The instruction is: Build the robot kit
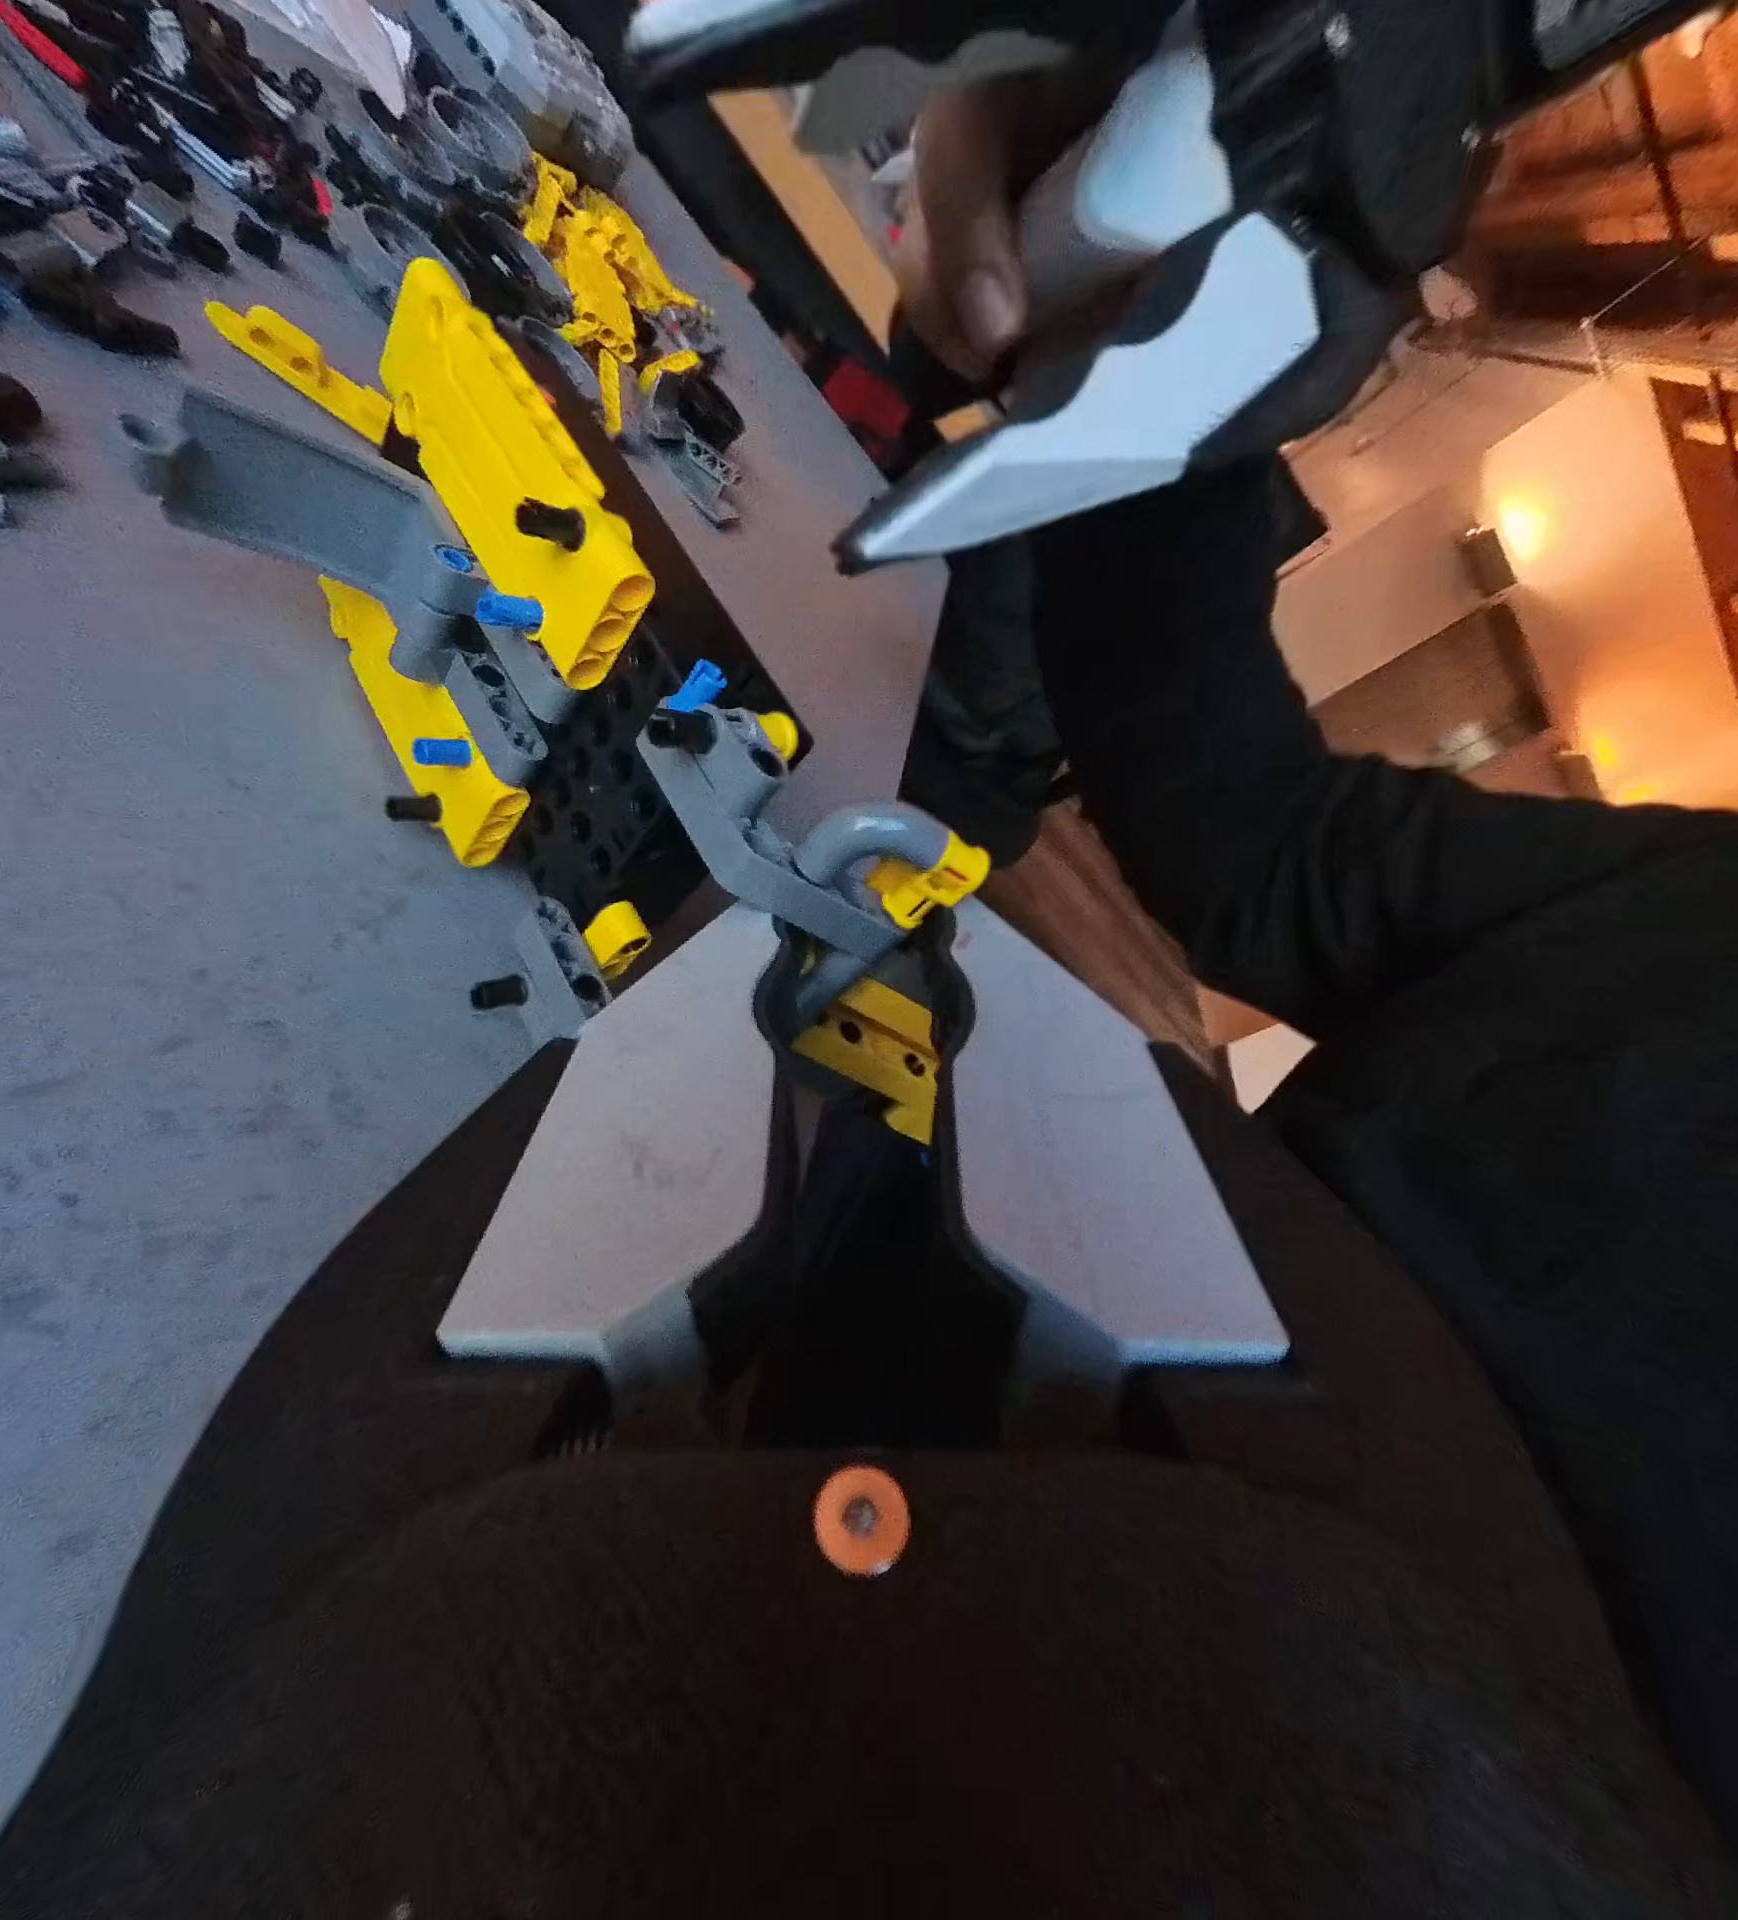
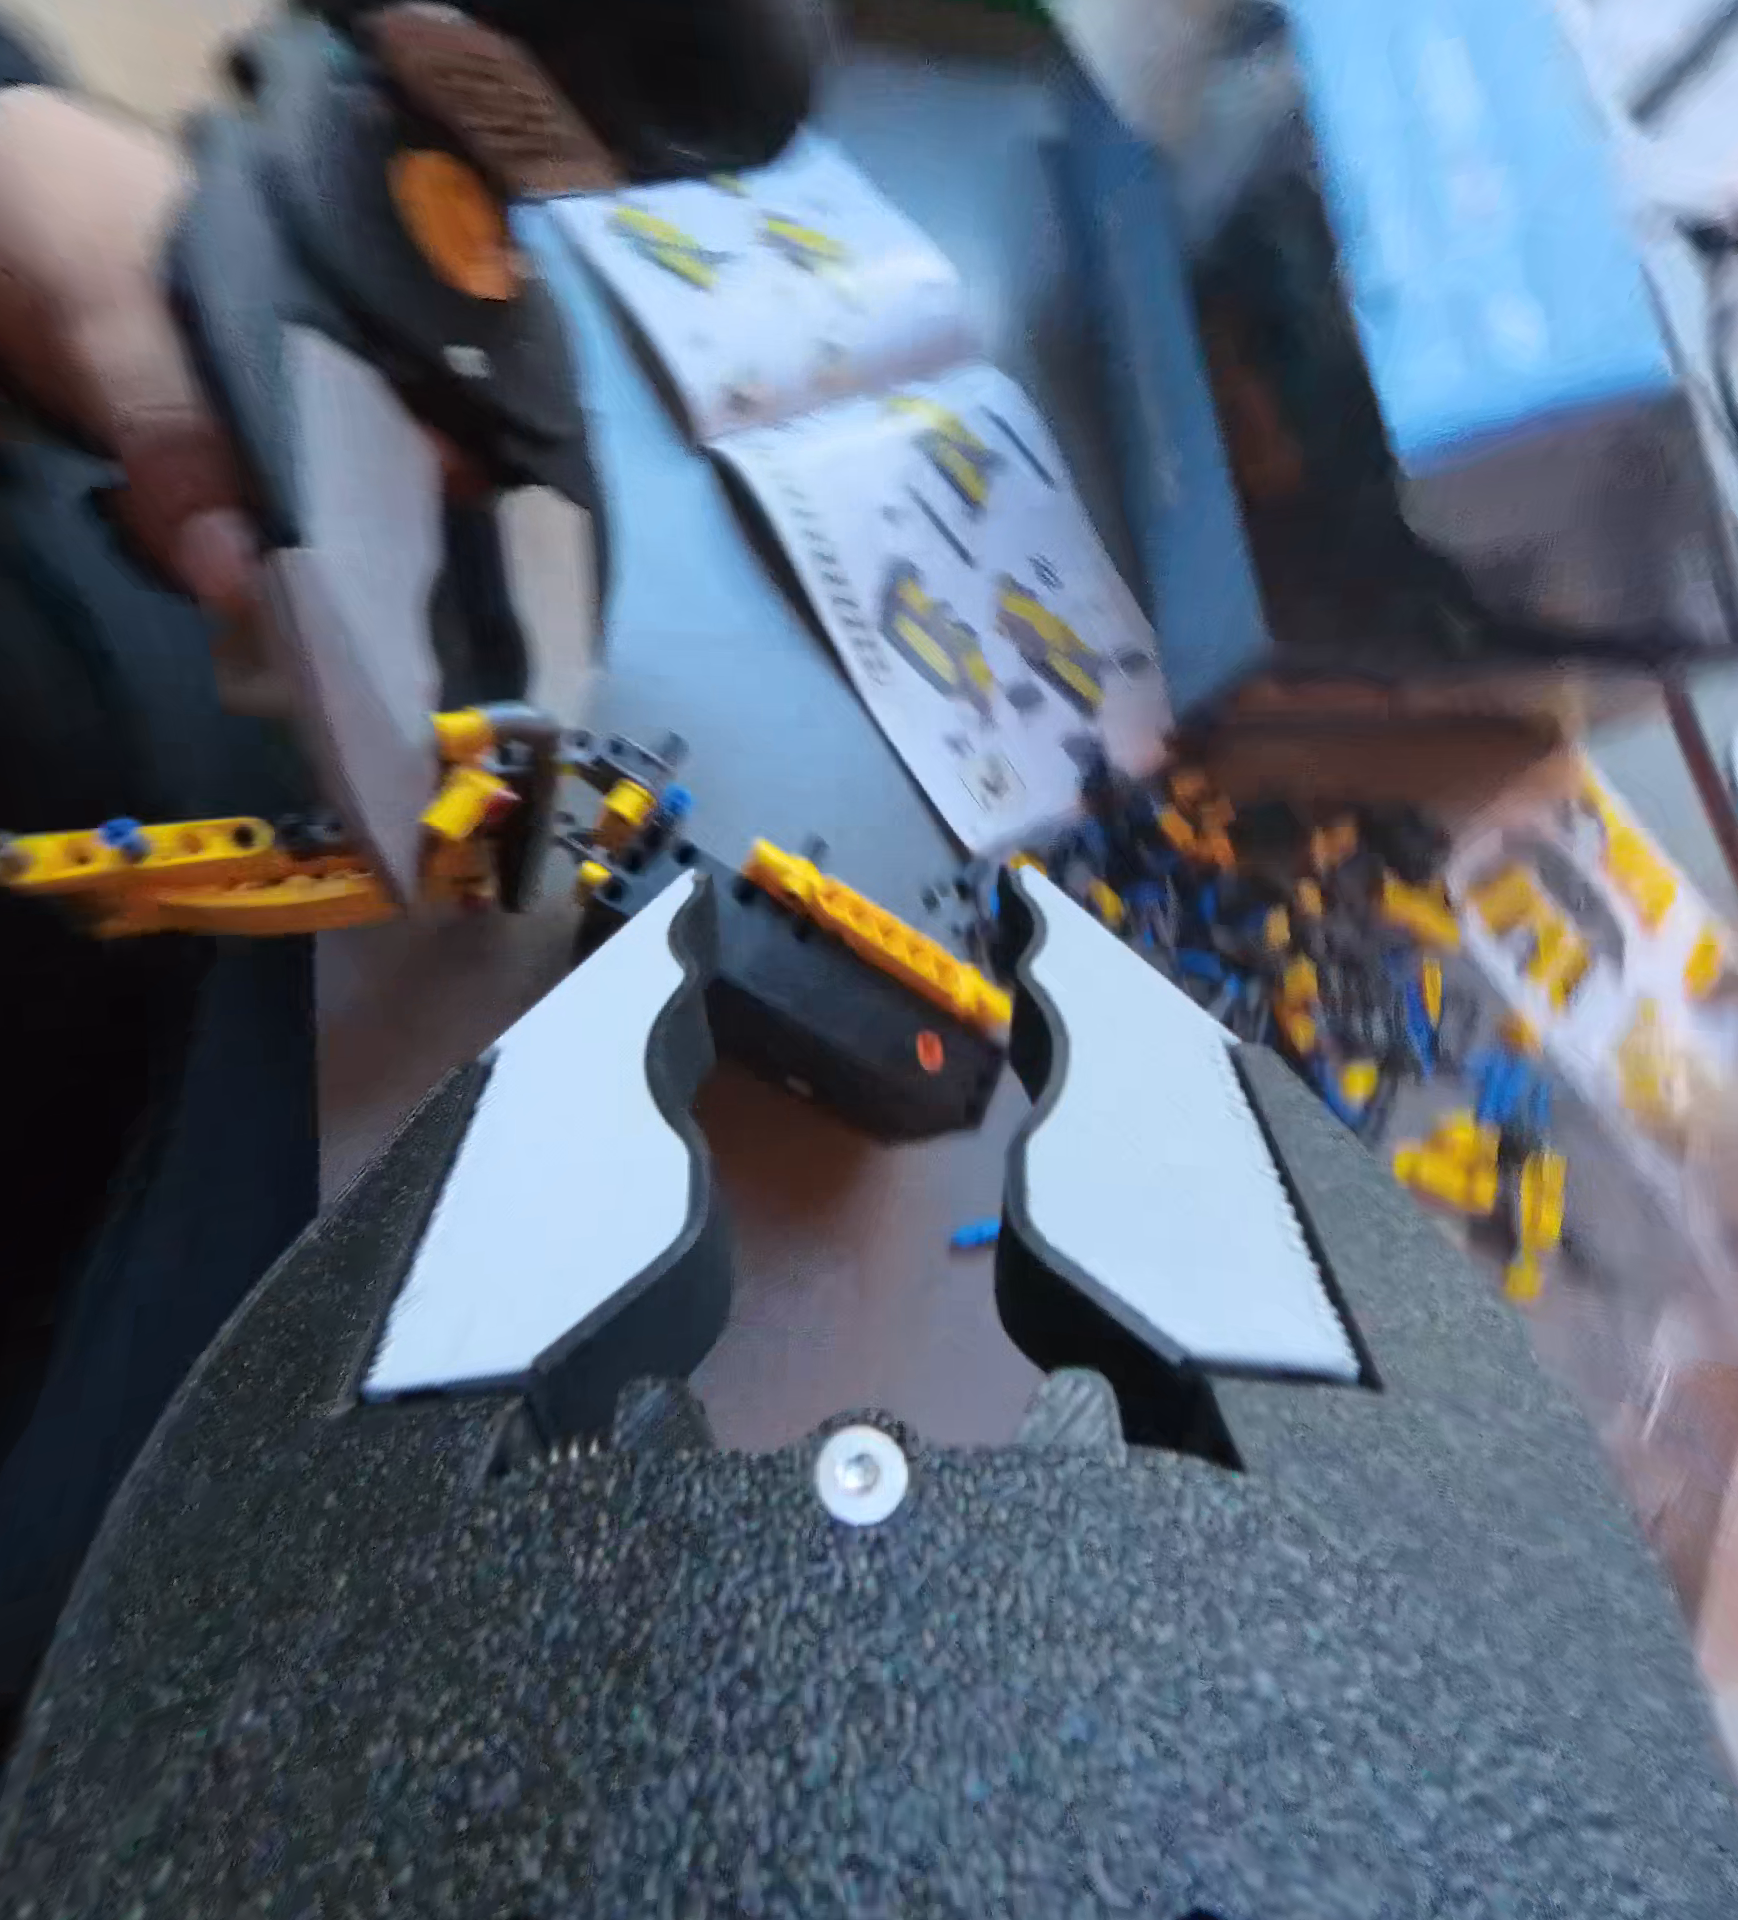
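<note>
A partly built model of yellow, grey and black toy-brick parts (image 1: 574, 665) is held at one end by the left gripper (image 1: 865, 997), whose fingers are closed almost fully on a yellow block and a grey link at the near end of the assembly. From that grip the model's long axis is seen to run away from the fingertips, up and to the left in the left wrist view, over the grey tabletop (image 1: 117, 1039); whether its far end rests on the surface cannot be told. The right gripper (image 2: 849, 935) is held with its fingers spread wide and nothing is gripped between them; a black and yellow block (image 2: 854, 997) is framed in the gap beyond the tips, lying on the table and apparently apart from both fingers. The held model is seen to the left of the right gripper's tips, so the left gripper is the nearer one to it. An open instruction booklet (image 2: 906, 499), a blue box (image 2: 1488, 260) and a heap of loose bricks (image 2: 1291, 935) lie farther off, much blurred.
</note>
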### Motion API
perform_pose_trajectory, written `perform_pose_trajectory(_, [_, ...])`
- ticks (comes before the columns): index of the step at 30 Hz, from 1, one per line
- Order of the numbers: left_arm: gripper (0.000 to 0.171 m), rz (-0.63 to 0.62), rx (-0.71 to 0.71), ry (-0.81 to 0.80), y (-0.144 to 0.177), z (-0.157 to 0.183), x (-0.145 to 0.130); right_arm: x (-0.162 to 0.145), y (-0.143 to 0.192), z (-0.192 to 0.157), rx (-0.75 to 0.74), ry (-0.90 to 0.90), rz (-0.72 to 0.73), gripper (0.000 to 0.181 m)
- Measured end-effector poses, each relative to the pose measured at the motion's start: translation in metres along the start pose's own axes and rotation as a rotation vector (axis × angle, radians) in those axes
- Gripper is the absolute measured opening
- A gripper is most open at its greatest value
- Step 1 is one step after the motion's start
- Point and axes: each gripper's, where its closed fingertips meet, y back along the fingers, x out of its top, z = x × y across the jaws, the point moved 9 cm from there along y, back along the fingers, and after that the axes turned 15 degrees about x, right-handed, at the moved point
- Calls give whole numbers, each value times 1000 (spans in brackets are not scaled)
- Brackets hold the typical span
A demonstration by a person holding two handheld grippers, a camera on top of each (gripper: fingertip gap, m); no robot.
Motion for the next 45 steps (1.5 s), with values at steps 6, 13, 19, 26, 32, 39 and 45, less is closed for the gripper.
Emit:
perform_pose_trajectory(6, [21,-11,17,3,-8,8,-15,-52,2,-22,-24,-633,355,78])
perform_pose_trajectory(13, [25,-68,-46,-15,-30,27,-26,-60,-25,-24,0,-664,341,69])
perform_pose_trajectory(19, [46,-98,8,-138,-18,27,-23,-56,-26,-21,2,-630,306,69])
perform_pose_trajectory(26, [49,-50,149,-248,17,4,-7,-61,-15,-27,-29,-611,297,66])
perform_pose_trajectory(32, [41,-30,194,-273,18,-16,-3,-72,-18,-30,66,-655,360,54])
perform_pose_trajectory(39, [0,-252,196,-396,-16,-16,-1,-47,-28,-30,97,-575,370,41])
perform_pose_trajectory(45, [0,-360,248,-545,-40,-4,-8,-23,-51,-30,73,-502,296,47])
